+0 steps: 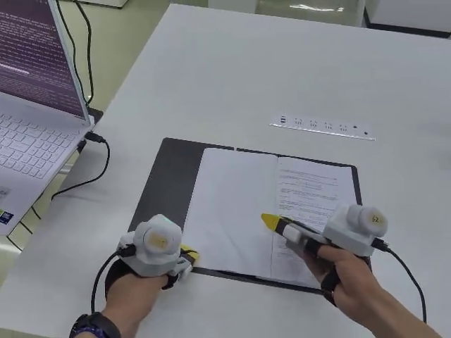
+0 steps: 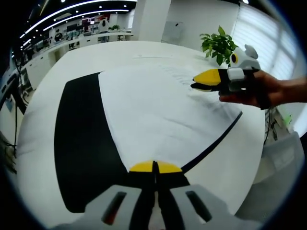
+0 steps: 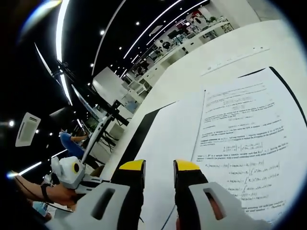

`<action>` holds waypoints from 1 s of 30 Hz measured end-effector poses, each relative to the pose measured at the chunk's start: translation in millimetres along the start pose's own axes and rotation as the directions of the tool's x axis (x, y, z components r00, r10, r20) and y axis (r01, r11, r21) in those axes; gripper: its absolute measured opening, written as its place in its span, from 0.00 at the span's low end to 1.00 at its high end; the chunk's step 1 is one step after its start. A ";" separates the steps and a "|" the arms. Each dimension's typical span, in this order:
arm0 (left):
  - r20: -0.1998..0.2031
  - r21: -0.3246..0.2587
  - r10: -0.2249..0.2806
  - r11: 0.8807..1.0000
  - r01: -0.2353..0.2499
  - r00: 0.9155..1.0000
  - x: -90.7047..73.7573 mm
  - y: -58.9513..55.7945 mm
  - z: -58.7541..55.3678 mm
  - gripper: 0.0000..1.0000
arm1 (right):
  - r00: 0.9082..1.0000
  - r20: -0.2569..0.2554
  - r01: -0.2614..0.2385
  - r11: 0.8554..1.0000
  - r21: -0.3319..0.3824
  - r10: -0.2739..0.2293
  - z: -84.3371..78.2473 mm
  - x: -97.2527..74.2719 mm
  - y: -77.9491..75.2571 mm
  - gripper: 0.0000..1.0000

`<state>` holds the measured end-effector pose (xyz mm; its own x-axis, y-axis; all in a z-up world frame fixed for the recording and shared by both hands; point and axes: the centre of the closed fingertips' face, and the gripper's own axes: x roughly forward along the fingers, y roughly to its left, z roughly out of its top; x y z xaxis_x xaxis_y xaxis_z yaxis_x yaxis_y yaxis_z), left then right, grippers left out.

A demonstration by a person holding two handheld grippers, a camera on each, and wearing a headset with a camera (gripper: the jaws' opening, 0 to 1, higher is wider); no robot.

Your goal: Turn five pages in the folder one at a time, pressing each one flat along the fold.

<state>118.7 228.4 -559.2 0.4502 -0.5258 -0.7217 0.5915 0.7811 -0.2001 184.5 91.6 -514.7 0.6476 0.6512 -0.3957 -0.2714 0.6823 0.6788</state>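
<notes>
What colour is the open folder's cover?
Black. The flat black folder cover shows best in the head view, beside the blank white page.

Bare table (image 1: 409, 176) right of the folder (image 1: 165, 183); laptop (image 1: 32, 141) crowds left.

The folder (image 1: 169, 183) lies on the table (image 1: 232, 70), laptop (image 1: 35, 105) left, power strip (image 1: 322, 127) behind.
</notes>
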 end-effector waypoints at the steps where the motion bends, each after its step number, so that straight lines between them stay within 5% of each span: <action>1: 0.002 0.001 0.001 1.000 -0.001 1.000 0.0 0.1 -0.1 0.00 | 1.000 0.000 0.004 1.000 0.003 -0.004 0.6 3.7 -3.5 0.21; 9: -0.002 -0.021 -0.010 1.000 0.010 1.000 0.4 0.4 0.6 0.00 | 0.998 0.025 0.048 0.998 0.046 -0.049 7.6 21.3 -28.4 0.13; 12: -0.004 -0.025 -0.014 1.000 0.014 1.000 0.4 0.2 0.8 0.00 | 0.997 0.034 0.061 0.996 0.059 -0.063 9.8 24.3 -37.8 0.00; 18: -0.011 -0.022 -0.011 1.000 0.011 1.000 1.8 0.7 0.6 0.00 | 0.998 0.063 0.009 0.996 0.084 -0.015 17.9 32.4 -37.7 0.00; 30: -0.012 -0.031 -0.010 0.999 0.009 1.000 2.1 1.1 1.5 0.00 | 0.983 0.178 0.018 0.986 0.167 -0.048 49.3 53.4 -34.5 0.00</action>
<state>121.4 227.7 -559.9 0.4364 -0.5293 -0.7276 0.5747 0.7862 -0.2272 263.5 86.4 -528.7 0.7760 0.5485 -0.3114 -0.1375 0.6289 0.7652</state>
